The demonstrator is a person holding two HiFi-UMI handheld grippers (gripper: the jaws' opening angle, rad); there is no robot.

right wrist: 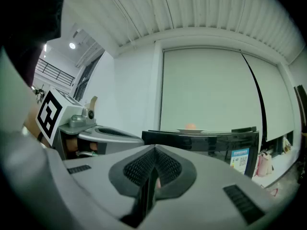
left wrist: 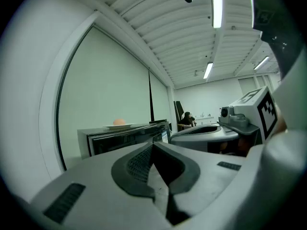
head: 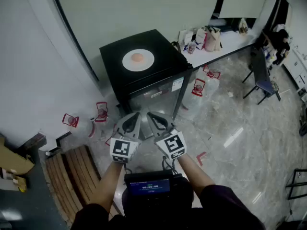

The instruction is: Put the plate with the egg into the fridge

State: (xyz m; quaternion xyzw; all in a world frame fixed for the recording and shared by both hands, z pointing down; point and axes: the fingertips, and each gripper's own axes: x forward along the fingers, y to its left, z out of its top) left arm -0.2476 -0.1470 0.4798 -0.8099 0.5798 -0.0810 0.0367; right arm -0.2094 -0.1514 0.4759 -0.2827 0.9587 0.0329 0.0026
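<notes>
**Marble floor (head: 240,128), both grippers clenched and empty, plate still on the fridge top**

Marble-tiled room, pale wall and a roller blind behind the fridge.

Left gripper (head: 133,117): jaws pressed together with nothing between them, as its own view confirms (left wrist: 153,146). It is held level and points at the fridge front. Right gripper (head: 152,116): just beside the left one, tips nearly meeting. Its jaws are also closed on nothing (right wrist: 154,151) and it is held level too. Each one shows the other off to its side (marker cubes visible).

Fridge (head: 144,78): straight ahead of both grippers and near them, but not touched. It is black with a glossy front, and the door is shut.

Plate (head: 138,60): white, on the fridge top, beyond and above the jaw tips. It is well apart from both grippers. Egg (head: 137,57): sits at about the middle of the plate. Both gripper views show the plate edge-on with the egg on it.

Further out:
- Water jugs (head: 196,92) stand on the floor right of the fridge, with more to its left.
- Wooden slats (head: 76,171) lie on the floor to the left of the left gripper.
- Cluttered counter (head: 225,40) sits far right, beyond the fridge.
- Chair (head: 261,78) stands past the counter.
</notes>
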